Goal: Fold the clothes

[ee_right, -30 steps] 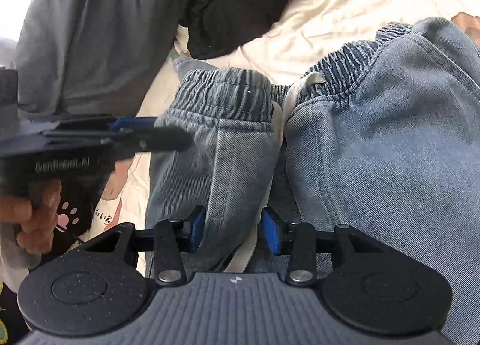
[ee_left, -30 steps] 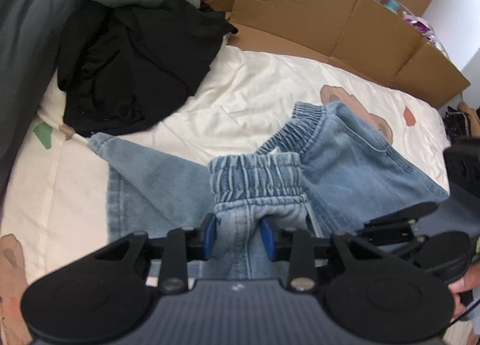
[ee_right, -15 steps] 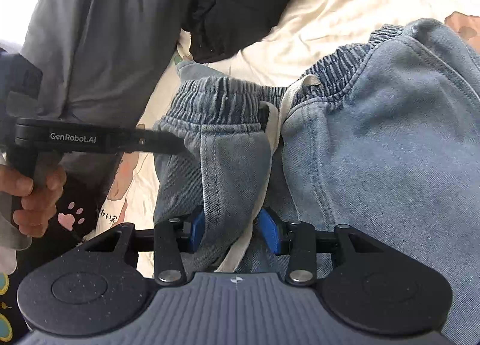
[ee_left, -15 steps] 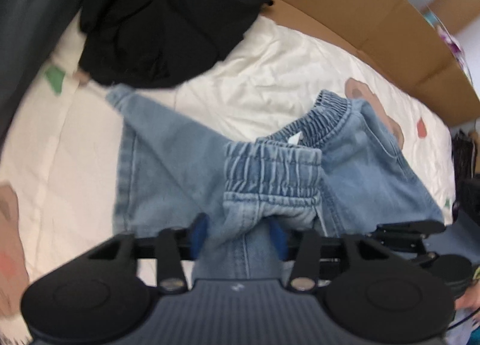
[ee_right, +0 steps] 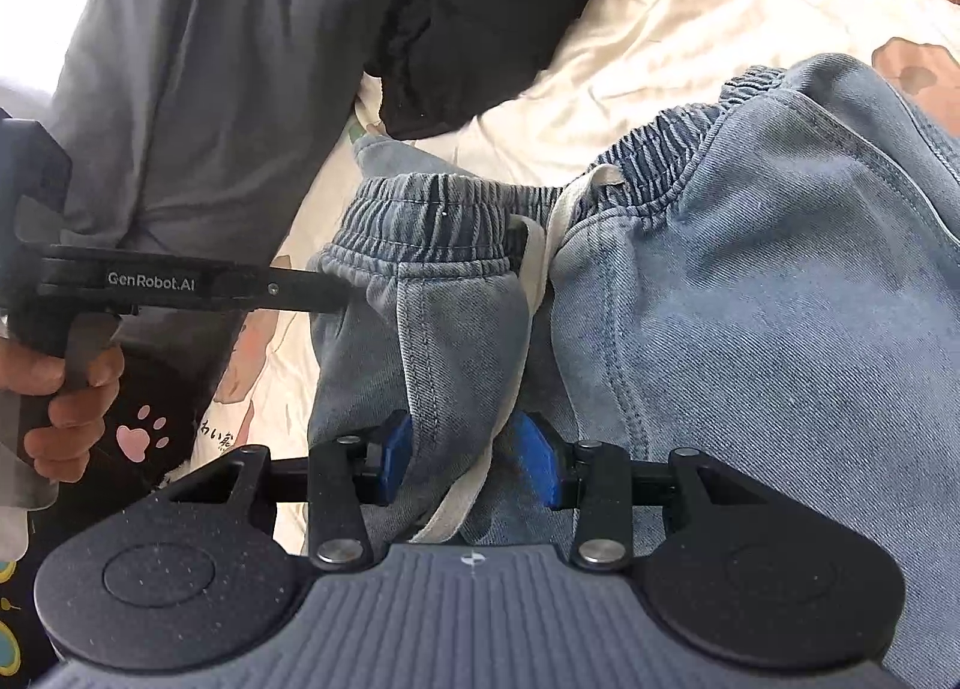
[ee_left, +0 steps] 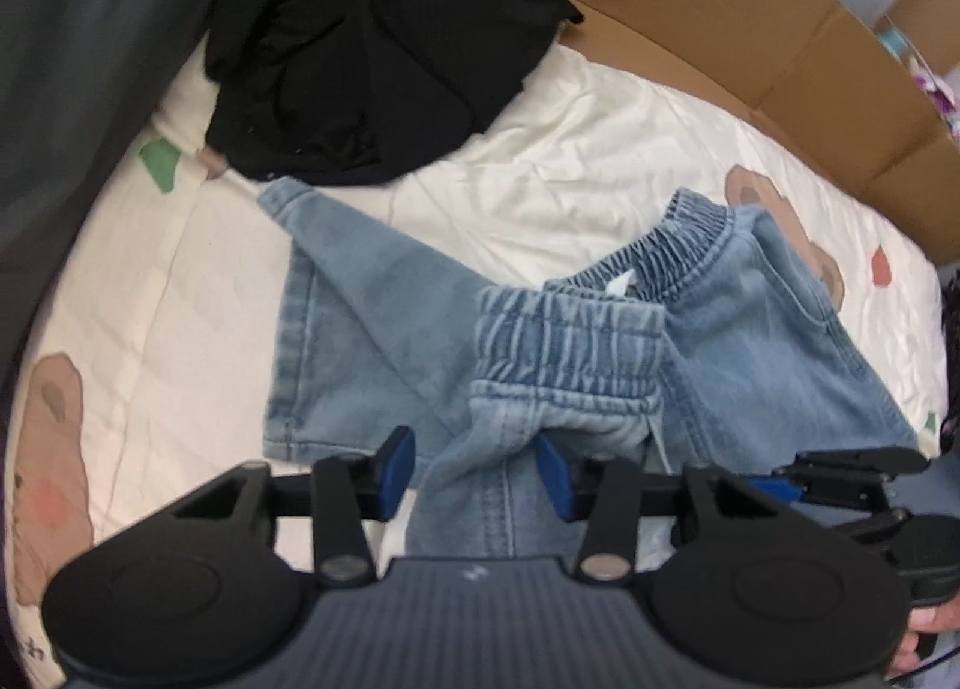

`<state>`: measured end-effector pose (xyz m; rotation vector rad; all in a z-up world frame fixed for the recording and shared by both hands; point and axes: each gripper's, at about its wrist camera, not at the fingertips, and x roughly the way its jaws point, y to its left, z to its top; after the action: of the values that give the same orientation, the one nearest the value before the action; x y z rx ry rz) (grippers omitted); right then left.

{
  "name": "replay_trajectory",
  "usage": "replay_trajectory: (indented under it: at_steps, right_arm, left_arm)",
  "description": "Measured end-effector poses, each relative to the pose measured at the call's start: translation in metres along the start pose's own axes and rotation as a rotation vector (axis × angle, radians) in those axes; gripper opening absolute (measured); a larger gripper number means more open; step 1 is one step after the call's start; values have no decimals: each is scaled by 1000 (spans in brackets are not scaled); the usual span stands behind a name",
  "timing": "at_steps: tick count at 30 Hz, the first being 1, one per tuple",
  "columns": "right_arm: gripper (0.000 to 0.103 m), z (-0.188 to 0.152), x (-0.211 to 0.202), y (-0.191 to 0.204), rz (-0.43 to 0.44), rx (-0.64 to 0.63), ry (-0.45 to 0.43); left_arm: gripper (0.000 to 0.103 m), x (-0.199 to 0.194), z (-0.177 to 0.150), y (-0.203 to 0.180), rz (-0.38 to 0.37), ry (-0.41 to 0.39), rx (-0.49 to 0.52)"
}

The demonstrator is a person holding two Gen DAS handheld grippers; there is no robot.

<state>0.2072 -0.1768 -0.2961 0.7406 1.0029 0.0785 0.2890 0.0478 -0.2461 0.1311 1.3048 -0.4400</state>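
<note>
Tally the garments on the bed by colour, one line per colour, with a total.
Light blue denim: 1, the jeans, with both grippers at the waistband
Black: 1, the crumpled black garment
Grey: 1, the grey garment along the bed's edge
Total: 3

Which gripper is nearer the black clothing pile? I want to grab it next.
Left. The left gripper, jaws closing around the jeans, is on the side where the black clothing pile lies; the right gripper grips the jeans farther from it.
</note>
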Motion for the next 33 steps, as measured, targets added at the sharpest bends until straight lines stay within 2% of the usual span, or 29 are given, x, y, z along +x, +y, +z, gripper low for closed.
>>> replay_trajectory:
  at_steps: [3, 5, 6, 7, 8, 14, 22, 28, 31, 33]
  right_arm:
    - [47, -1, 1, -1, -3, -2, 2]
    - [47, -2, 0, -3, -5, 3, 2]
    - [47, -2, 1, -4, -6, 6, 1]
    - [47, -2, 1, -5, -7, 8, 2]
    - [47, -2, 0, -5, -8, 8, 1]
    - [47, -3, -1, -6, 1, 3, -3]
    - [47, -8, 1, -6, -10, -4, 1]
    - [47, -9, 1, -11, -17, 4, 7]
    - [47, -9, 3, -11, -19, 0, 13]
    - [47, -8, 5, -11, -20, -1, 15]
  left_arm:
    - [44, 4, -1, -8, 8, -4, 26]
    - [34, 8, 0, -11, 11, -11, 35]
    - [32, 11, 0, -10, 7, -8, 24]
    - [24, 13, 1, -7, -5, -1, 6]
    - [20, 14, 3, -5, -21, 4, -14]
    - [14, 0, 8, 20, -77, 2, -115]
    - [13, -19, -2, 50, -67, 34, -124]
    - [12, -14, -17, 71, -44, 61, -188]
    - [20, -19, -24, 73, -48, 42, -209]
    - [20, -20, -30, 74, -48, 40, -212]
